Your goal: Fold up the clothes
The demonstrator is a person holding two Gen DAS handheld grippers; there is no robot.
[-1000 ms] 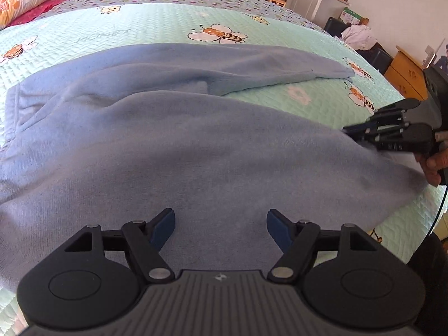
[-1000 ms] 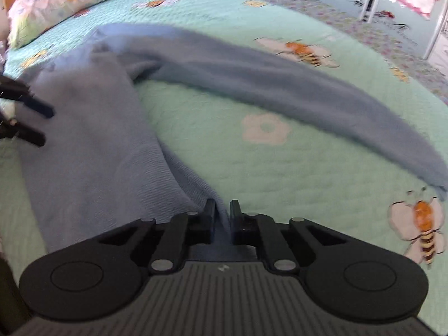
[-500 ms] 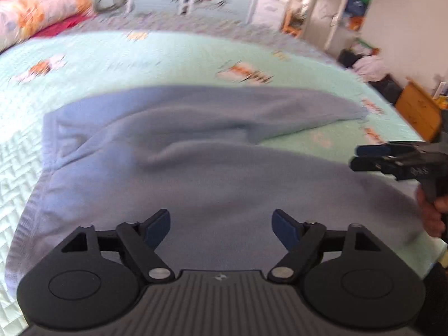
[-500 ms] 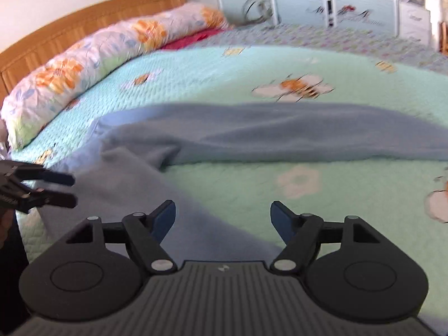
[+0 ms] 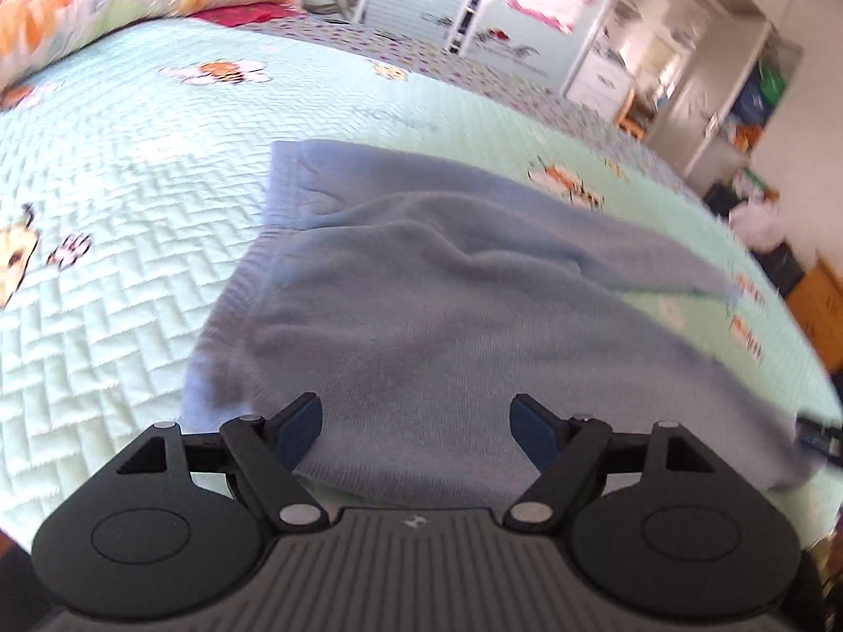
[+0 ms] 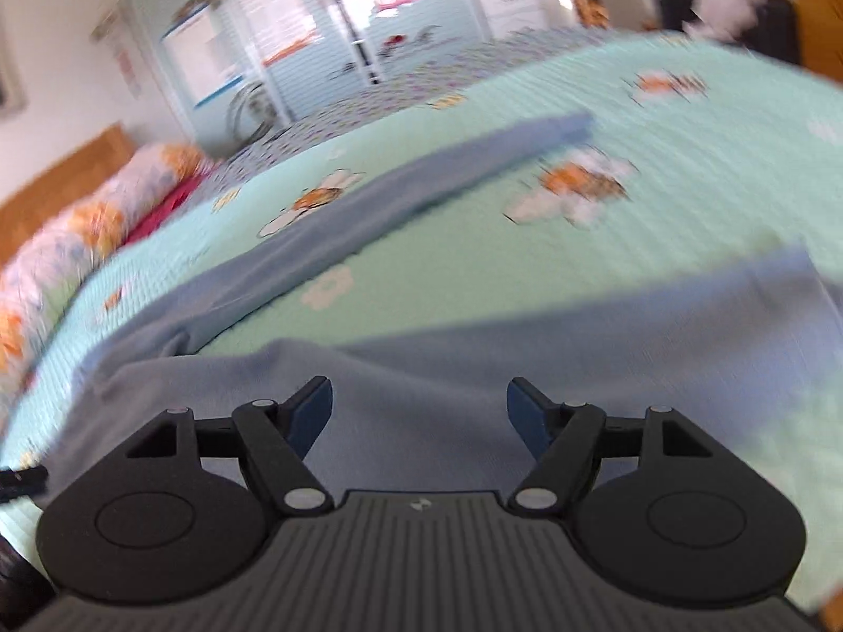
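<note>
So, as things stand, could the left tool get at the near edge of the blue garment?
Probably yes. The left tool is open and empty, and the blue garment lies flat on the bedspread right ahead of its fingers, with nothing between them. The right tool, also open, is off to the side.

Setting: domestic bedroom. Bed with mint-green quilted bedspread, printed with bees and flowers. Long floral bolster pillow at the wooden headboard. Pale blue louvred wardrobe doors with pinned papers along the far wall. White drawer unit and orange wooden cabinet at the room's edge.
</note>
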